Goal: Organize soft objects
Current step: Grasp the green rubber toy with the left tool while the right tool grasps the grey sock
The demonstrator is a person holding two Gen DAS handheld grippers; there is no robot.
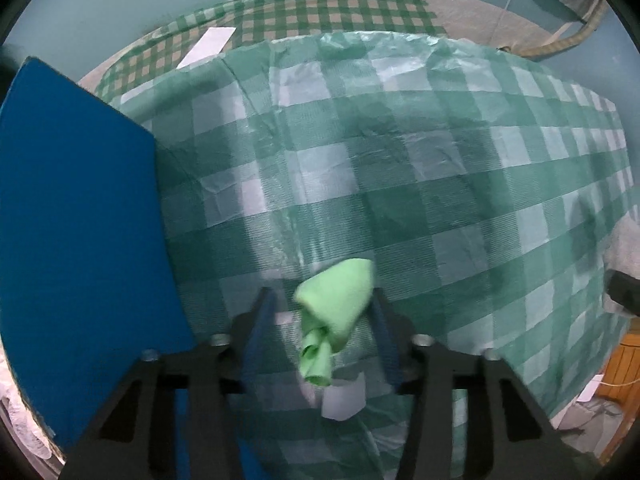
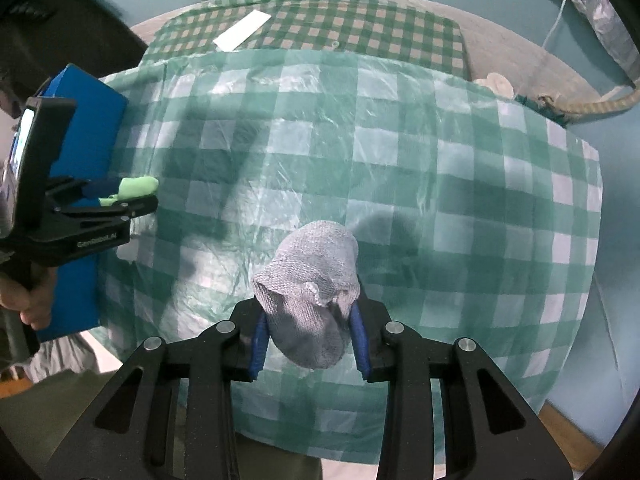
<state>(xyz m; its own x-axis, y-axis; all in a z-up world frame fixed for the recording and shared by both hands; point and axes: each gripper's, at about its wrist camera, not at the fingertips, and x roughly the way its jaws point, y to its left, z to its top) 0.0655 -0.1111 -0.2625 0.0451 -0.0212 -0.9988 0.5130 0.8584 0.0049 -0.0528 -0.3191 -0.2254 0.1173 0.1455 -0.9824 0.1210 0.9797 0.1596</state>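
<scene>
Left gripper [image 1: 323, 312]: jaws spread fairly wide, black fingers with blue pads [image 1: 256, 332]. Between them a small light-green twisted cloth bundle [image 1: 334, 314]. Its wide end touches the right-hand pad; a clear gap shows on the left-hand side. Whether it is truly pinched, cannot tell from the left wrist view. The right wrist view has this same tool far off to its left [image 2: 136, 196], the green cloth [image 2: 138, 187] poking out forward past the fingertips, off the surface.

Right gripper [image 2: 310, 328]: jaws part-way closed on a grey knitted cloth wad [image 2: 312, 292], blue pads [image 2: 259, 342] pressing it from both sides. The wad bulges forward and upward beyond the fingertips, held above the table.

Beneath and ahead of both tools: a table under a green-and-white checked plastic sheet [image 2: 440, 184], wrinkled and glossy. Beyond it, a finer green-and-beige checked cloth [image 2: 360, 28] with a white paper strip [image 2: 240, 34] lying on it.

Left of the left gripper, close alongside: a flat-sided blue box [image 1: 80, 220] (it fills that whole edge of the left wrist view). A bare hand [image 2: 34, 304] grips the left tool's handle.
</scene>
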